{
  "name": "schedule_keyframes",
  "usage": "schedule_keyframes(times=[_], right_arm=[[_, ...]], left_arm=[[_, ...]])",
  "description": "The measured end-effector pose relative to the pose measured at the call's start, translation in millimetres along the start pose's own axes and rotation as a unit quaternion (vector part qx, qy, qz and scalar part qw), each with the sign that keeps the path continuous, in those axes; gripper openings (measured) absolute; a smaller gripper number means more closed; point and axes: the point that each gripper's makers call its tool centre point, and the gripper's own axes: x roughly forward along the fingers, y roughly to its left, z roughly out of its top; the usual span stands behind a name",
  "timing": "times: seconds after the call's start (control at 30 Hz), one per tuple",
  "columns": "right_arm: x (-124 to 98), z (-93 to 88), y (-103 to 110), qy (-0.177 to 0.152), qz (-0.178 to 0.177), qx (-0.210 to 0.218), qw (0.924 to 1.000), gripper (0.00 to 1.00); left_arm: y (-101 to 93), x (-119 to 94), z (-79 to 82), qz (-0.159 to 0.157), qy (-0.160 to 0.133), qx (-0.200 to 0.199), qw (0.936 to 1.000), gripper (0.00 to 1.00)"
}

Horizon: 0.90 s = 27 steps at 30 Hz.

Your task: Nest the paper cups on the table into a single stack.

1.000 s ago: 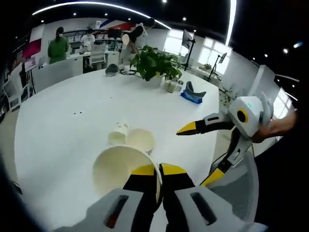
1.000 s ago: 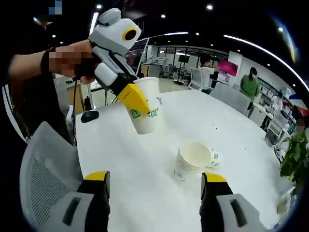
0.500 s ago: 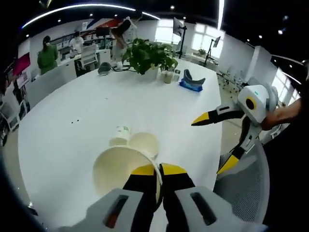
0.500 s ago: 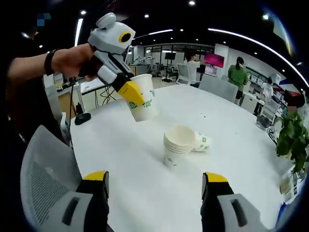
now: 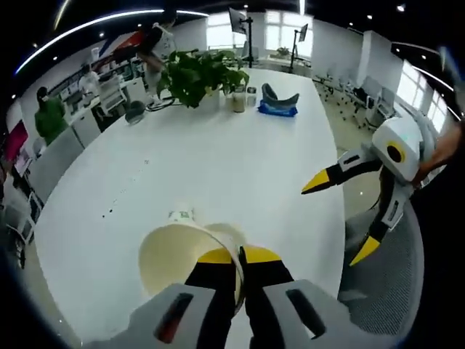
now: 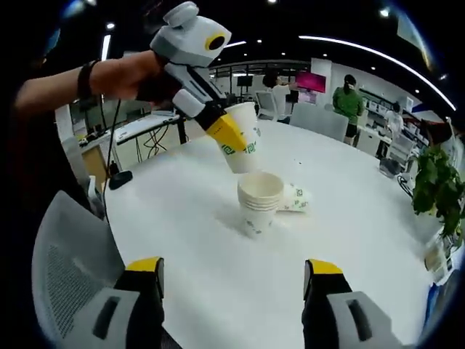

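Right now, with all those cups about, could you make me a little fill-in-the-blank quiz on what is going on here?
1. The left gripper holds a paper cup by its ____.
2. That cup hangs just above a ____ of cups standing upright on the white table.
3. One more cup lies on its ____ beside it.
4. The right gripper has its jaws ____ and holds nothing.

Missing words: rim; stack; side; open
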Motion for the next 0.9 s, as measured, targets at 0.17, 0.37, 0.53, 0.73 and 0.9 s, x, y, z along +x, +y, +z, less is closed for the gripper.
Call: schedule_keyframes(times=[0.17, 0.37, 0.53, 0.73, 0.9], right_arm=[[-6, -2.2, 1, -0.002, -0.003, 0.011, 0.9999, 0.8], [-8, -6.5, 0, 0.001, -0.005, 0.02, 0.9998, 0.79], [-8, -6.6, -3, -0.001, -0.007, 0.024, 0.9997, 0.79], [-7, -8.3, -7, 0.0, -0.006, 0.027, 0.9996, 0.79], [-5, -8.2, -6, -0.001, -0.005, 0.029, 0.9996, 0.79]], left_arm=[[7.6, 14, -1.3, 0.013, 0.03, 0.027, 0.9991, 0.0], [3.9, 30, -1.4, 0.004, 0.041, 0.029, 0.9987, 0.0], [8.5, 40, -6.1, 0.005, 0.053, 0.031, 0.9981, 0.0], [6.4, 42, -9.1, 0.0, 0.06, 0.02, 0.998, 0.0], [4.2, 42, -11.1, -0.003, 0.062, 0.021, 0.9979, 0.02]])
